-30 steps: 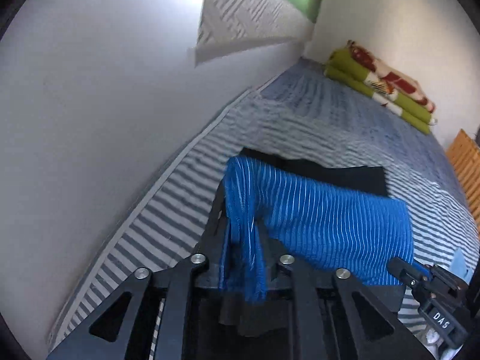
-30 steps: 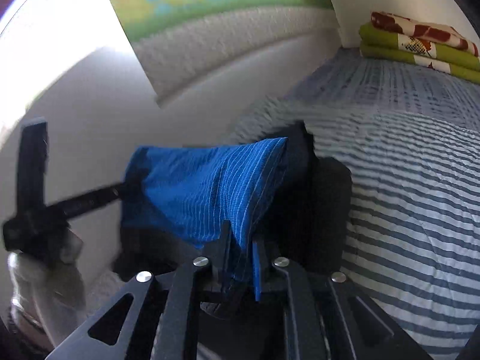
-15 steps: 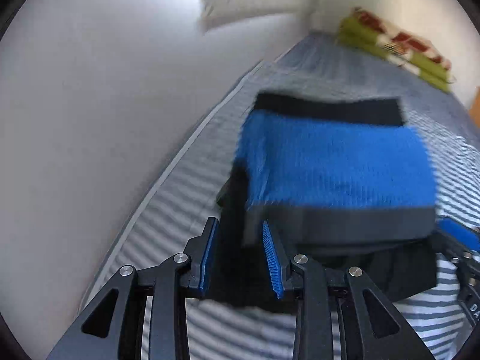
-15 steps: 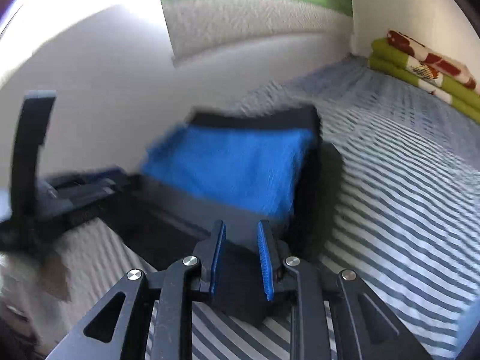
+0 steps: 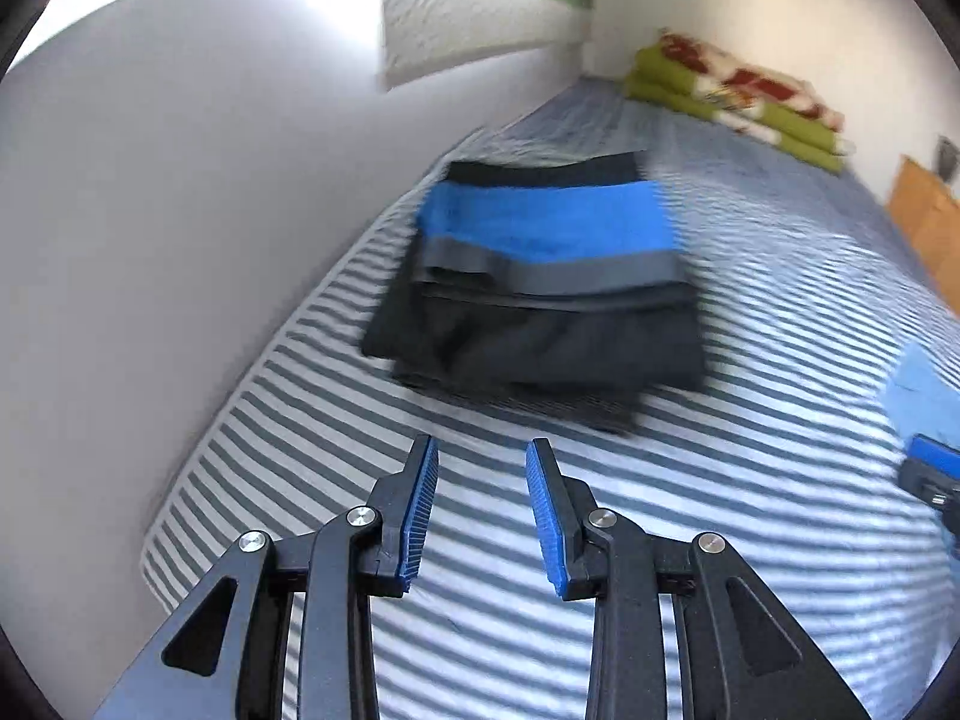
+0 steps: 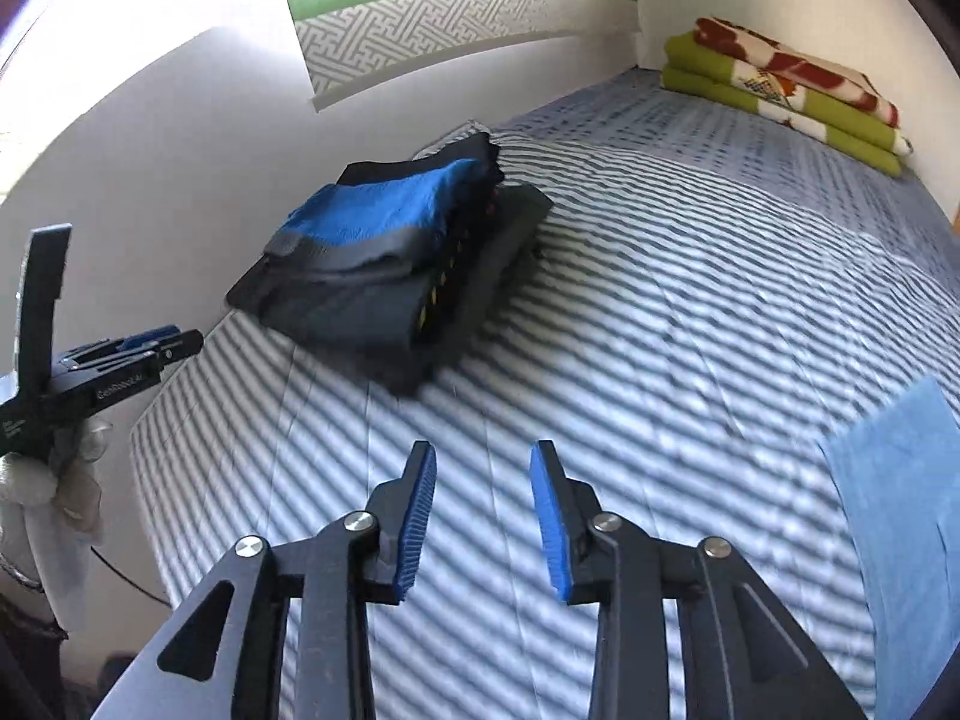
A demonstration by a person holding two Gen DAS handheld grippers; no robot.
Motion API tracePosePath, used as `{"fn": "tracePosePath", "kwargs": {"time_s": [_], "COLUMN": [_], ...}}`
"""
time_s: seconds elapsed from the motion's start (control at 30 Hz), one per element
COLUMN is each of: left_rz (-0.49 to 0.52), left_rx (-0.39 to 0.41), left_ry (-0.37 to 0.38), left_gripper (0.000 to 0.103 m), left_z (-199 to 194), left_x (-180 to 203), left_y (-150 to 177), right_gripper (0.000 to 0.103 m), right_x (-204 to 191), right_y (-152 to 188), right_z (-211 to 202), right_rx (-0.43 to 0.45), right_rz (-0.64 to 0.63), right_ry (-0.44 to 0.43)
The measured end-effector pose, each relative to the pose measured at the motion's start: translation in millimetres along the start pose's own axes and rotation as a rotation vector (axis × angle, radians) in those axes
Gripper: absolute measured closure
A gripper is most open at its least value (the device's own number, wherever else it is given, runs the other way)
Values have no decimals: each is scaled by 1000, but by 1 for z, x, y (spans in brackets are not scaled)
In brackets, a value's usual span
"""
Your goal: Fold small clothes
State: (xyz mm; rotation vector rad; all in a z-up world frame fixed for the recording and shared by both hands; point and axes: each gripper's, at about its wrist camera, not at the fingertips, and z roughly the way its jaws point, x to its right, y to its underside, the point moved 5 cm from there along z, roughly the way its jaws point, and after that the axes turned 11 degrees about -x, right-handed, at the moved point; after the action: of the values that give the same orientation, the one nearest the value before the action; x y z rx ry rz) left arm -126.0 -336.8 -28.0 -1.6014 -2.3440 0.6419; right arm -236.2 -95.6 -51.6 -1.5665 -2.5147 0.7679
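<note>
A folded blue garment (image 5: 549, 222) (image 6: 384, 210) with a grey band lies on top of a stack of folded dark clothes (image 5: 540, 342) (image 6: 384, 306) on the striped bed, close to the wall. My left gripper (image 5: 483, 507) is open and empty, held back from the stack's near edge. My right gripper (image 6: 483, 510) is open and empty too, well short of the stack. The left gripper (image 6: 159, 348) also shows at the left edge of the right wrist view, held by a gloved hand (image 6: 54, 474).
A pale blue cloth (image 6: 900, 480) (image 5: 927, 396) lies on the striped bedcover (image 6: 690, 312) at the right. Folded green and red blankets (image 6: 786, 90) sit in the far corner. A white wall (image 5: 150, 210) runs along the bed's left side. A wooden panel (image 5: 927, 222) stands far right.
Both grippers let go of the blue garment, which now rests folded on the dark stack. Both have pulled back from it and opened wider.
</note>
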Motion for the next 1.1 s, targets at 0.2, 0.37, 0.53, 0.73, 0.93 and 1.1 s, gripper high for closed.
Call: {"fn": "tracePosePath", "kwargs": {"time_s": [0.2,0.37,0.53,0.73,0.93,1.1], "left_rz": [59,92,98,110,110,139], "left_rx": [68,105,139,165,188,161], "left_ry": [120,173,201,183,159,125], "left_gripper": [49,26,20,19,18,18], "left_z": [-72,-119,-153,-167,-172,-164], "left_x": [65,112,144,177,203,213], "left_y": [57,110,148,176,197,202], "right_gripper": [50,33,19,19,19,19], "right_x": [14,27,37,55,85,94], "right_y": [64,117,160,192,222,233], "right_z": [-57,-101,-134,-150,-136,-138], "right_rx": [59,133,217,269,267,273], "right_rz": [20,48,60,107,184,190], "right_ry": [9,61,130,120,103,156]}}
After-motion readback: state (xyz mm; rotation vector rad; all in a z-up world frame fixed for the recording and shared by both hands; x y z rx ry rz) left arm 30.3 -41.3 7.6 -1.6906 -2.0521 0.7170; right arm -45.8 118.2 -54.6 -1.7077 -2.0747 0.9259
